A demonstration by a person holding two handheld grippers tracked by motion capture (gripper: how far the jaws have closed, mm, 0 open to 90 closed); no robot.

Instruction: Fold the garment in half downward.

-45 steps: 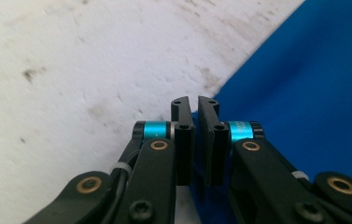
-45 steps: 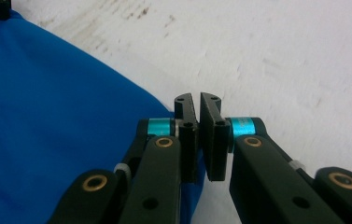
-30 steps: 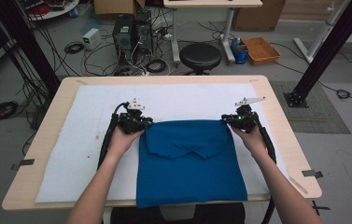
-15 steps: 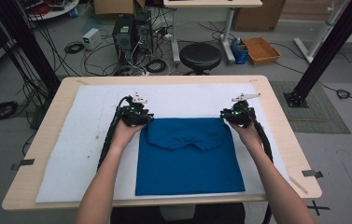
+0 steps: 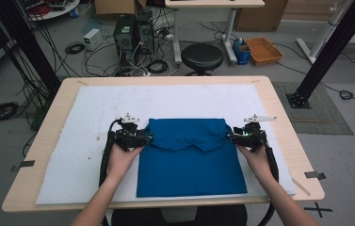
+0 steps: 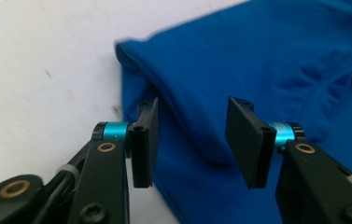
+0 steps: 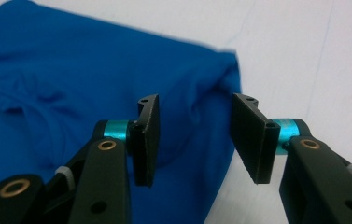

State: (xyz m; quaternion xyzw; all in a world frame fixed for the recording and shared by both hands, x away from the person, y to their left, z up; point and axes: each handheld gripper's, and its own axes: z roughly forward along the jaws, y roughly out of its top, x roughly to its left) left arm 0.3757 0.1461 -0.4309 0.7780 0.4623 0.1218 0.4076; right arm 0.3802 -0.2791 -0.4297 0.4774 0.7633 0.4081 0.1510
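A folded blue shirt (image 5: 191, 160) lies flat on the white mat (image 5: 85, 113), its near edge at the table's front. My left gripper (image 5: 143, 138) sits at the shirt's far left corner, and my right gripper (image 5: 231, 136) at its far right corner. In the left gripper view my left gripper (image 6: 192, 140) is open, the jaws astride the folded edge of the shirt (image 6: 267, 60) without pinching it. In the right gripper view my right gripper (image 7: 194, 137) is likewise open over the shirt (image 7: 71, 70) corner, with nothing held.
The wooden table (image 5: 278, 108) carries the mat, with bare mat behind and left of the shirt. Beyond the far edge stand a black stool (image 5: 201, 56), computer boxes (image 5: 133, 33), floor cables and an orange crate (image 5: 263, 50). Black frame posts (image 5: 326, 52) rise at the right.
Both grippers carried the shirt's top edge away from the person, laid it flat farther up the mat, and opened their jaws, letting go of the corners.
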